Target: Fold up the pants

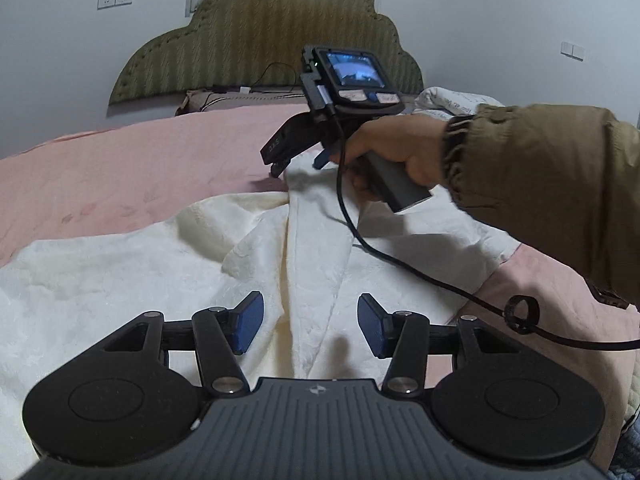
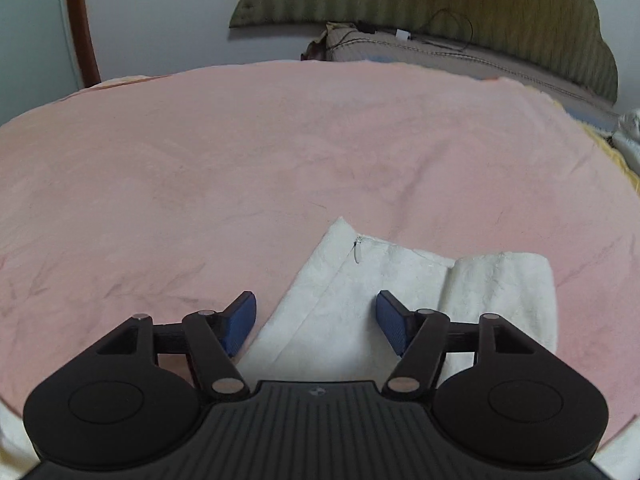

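Observation:
White textured pants (image 1: 132,264) lie spread on a pink bed cover (image 1: 132,168). A folded ridge of the fabric runs away from me up the middle. My left gripper (image 1: 310,326) is open, its blue pads on either side of that ridge, just above the cloth. My right gripper shows in the left wrist view (image 1: 280,162), held by a hand at the far tip of the pants. In the right wrist view my right gripper (image 2: 316,322) is open over the waistband end of the pants (image 2: 400,276), where a small zipper (image 2: 357,250) shows.
A green padded headboard (image 1: 280,40) and a pillow (image 2: 460,54) with a charging cable stand at the far end. A crumpled white cloth (image 1: 452,102) lies at the far right. A black cable (image 1: 400,260) trails across the pants from the right gripper.

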`<state>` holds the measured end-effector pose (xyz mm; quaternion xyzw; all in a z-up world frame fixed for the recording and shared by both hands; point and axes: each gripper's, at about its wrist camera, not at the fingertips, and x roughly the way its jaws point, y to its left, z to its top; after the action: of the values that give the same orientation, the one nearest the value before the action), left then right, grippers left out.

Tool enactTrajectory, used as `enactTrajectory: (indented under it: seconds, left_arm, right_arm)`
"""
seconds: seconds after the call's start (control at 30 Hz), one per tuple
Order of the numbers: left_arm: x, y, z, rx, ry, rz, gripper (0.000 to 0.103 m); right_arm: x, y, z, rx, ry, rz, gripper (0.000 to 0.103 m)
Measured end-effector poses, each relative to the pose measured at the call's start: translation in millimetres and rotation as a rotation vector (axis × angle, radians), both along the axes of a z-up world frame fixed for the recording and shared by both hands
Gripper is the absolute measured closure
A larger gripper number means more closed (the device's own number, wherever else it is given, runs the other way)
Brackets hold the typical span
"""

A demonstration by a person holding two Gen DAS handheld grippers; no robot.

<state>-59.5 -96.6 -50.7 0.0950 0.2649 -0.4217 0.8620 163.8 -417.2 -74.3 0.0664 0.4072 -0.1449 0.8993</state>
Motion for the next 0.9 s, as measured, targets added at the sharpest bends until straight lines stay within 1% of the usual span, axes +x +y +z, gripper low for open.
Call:
enactTrajectory:
  seconds: [0.03,0.07,0.1,0.13,0.2,0.3,0.4,0.47,0.57,0.63,0.7,0.77,0.83,0.9]
  left_arm:
    - [-1,0,-1,-0.006,-0.001,-0.004,0.048]
    - [0,-1,-2,-0.011,-0.003,-0.007,0.048]
    - [0,-1,-3,-0.013,-0.005,-0.007,0.048]
    - [0,0,-4,-0.012,-0.007,-0.006,0.048]
    - [2,-1,-5,-0.01,-0.006,-0.004,0.049]
    - [3,-3,-6,-0.005,-0.003,0.0,0.053]
    - [1,-6,-6,0.009,-0.012,-0.006,0.055]
    - [0,-10,-8,0.024,-0.018,-0.009,0.056]
    - [-3,-17,-10,0.046,-0.028,-0.022,0.058]
    - [-4,-23,-13,0.065,-0.028,-0.031,0.059]
    - [-4,-29,-16,0.085,-0.029,-0.033,0.063]
    - [-3,-36,-19,0.11,-0.03,-0.036,0.068]
    - [-3,-42,-22,0.13,-0.03,-0.037,0.07]
    - [-4,-47,-23,0.146,-0.047,-0.036,0.071]
  right_arm:
    - [-2,-5,1,0.012,-0.015,-0.027,0.071]
    - [-6,-11,3,0.05,-0.035,-0.049,0.082]
    - [-12,-17,4,0.086,-0.058,-0.07,0.085]
    - [-19,-23,6,0.112,-0.088,-0.089,0.093]
    - [-39,-33,13,0.157,-0.159,-0.124,0.094]
    - [-83,-52,27,0.263,-0.279,-0.184,0.095]
    - [-130,-68,37,0.32,-0.358,-0.225,0.095]
    - [-160,-80,40,0.363,-0.395,-0.257,0.095]
    - [-199,-95,39,0.394,-0.429,-0.306,0.095]
    - [-219,-105,33,0.405,-0.433,-0.336,0.095]
    - [-229,-115,22,0.428,-0.418,-0.359,0.095]
    - [-238,-122,9,0.474,-0.411,-0.383,0.094]
    - [-240,-129,0,0.527,-0.414,-0.401,0.093]
    - [-240,-132,-11,0.58,-0.405,-0.416,0.09]
